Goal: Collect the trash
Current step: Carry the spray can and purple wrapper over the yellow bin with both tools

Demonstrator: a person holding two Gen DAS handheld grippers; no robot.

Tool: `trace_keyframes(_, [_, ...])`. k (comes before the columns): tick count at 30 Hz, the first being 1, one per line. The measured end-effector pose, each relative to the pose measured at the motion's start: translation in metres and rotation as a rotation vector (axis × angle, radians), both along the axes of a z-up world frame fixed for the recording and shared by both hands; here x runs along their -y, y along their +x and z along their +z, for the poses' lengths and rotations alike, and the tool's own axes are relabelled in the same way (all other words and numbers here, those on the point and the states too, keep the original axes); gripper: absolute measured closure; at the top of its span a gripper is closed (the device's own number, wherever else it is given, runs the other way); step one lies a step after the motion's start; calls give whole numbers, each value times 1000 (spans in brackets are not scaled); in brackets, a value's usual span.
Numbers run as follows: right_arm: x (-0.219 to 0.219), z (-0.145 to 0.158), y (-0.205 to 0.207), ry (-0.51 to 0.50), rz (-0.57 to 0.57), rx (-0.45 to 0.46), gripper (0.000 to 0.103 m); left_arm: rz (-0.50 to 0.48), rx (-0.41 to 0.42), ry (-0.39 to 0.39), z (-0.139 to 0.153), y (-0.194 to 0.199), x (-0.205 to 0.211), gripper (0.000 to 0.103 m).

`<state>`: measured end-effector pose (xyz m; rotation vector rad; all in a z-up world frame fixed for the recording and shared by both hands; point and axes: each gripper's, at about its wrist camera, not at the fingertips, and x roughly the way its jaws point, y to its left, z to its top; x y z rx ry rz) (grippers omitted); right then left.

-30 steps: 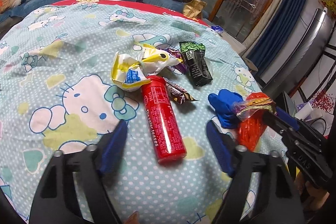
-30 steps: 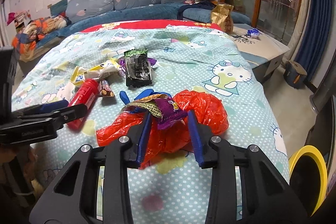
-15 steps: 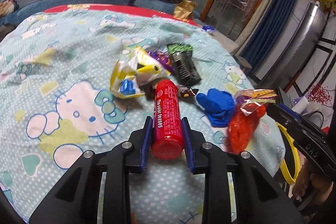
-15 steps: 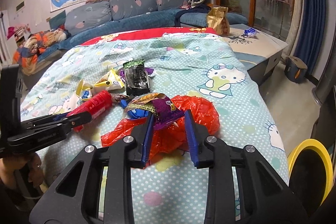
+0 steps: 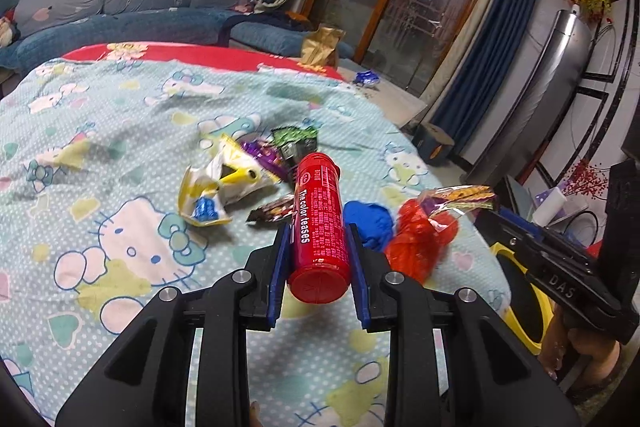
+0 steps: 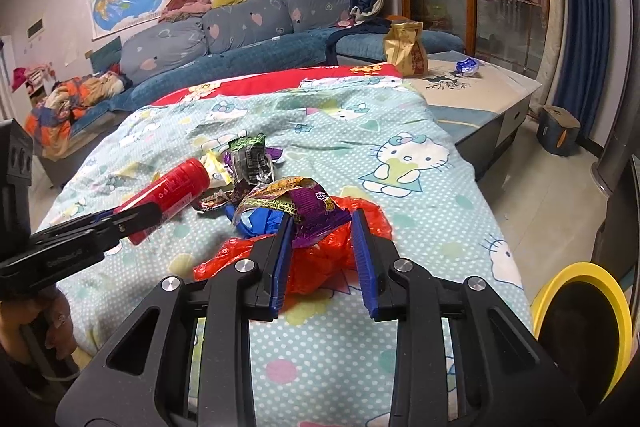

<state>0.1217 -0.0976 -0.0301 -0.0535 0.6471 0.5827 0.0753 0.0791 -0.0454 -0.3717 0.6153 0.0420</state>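
Observation:
My left gripper [image 5: 318, 233] is shut on a red cylindrical can [image 5: 320, 211], held by its lower end and lifted off the bed with its cap pointing away. In the right wrist view the can [image 6: 176, 187] sticks out from the left gripper [image 6: 134, 217]. My right gripper [image 6: 322, 223] is shut on a purple-and-yellow snack wrapper [image 6: 312, 205] together with a crumpled red plastic bag [image 6: 320, 267]. A blue glove [image 5: 370, 223], a yellow-white wrapper [image 5: 216, 187], a small brown wrapper [image 5: 276, 209] and a black-green packet [image 5: 296, 143] lie on the sheet.
The trash lies on a bed with a cartoon-cat sheet [image 5: 120, 147]. A yellow-rimmed bin [image 6: 580, 311] stands on the floor off the bed's right edge. A low cabinet [image 6: 472, 87] with a gold bag and a blue sofa [image 6: 240, 39] are behind.
My left gripper's jaws closed on the red can and raised it off the sheet. My right gripper, holding the wrapper and red bag throughout, rose a little.

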Motion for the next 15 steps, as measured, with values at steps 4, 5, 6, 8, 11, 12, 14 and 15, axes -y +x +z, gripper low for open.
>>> trace_keyframes(4, [5, 3, -1, 6, -8, 6, 80, -22, 18, 6, 8, -1, 8, 77])
trace_keyframes(5, [7, 4, -1, 8, -11, 7, 80, -28, 21, 9, 9, -1, 11, 77])
trace_keyframes(6, [9, 5, -1, 9, -15, 8, 80, -36, 25, 13, 11, 0, 14, 77])
trace_keyframes(8, [13, 6, -2, 12, -22, 10, 80, -50, 30, 14, 14, 2, 19, 77])
trace_keyframes(11, [21, 9, -2, 19, -37, 15, 80, -75, 40, 23, 17, 4, 27, 77])
trace_keyframes(12, [24, 10, -2, 22, -43, 17, 80, -87, 43, 27, 19, 5, 30, 77])
trace_keyframes(14, [30, 12, -1, 25, -55, 18, 80, -102, 46, 32, 20, 7, 36, 77])
trace_keyframes(15, [32, 12, -1, 28, -61, 19, 80, -111, 48, 35, 21, 8, 40, 77])
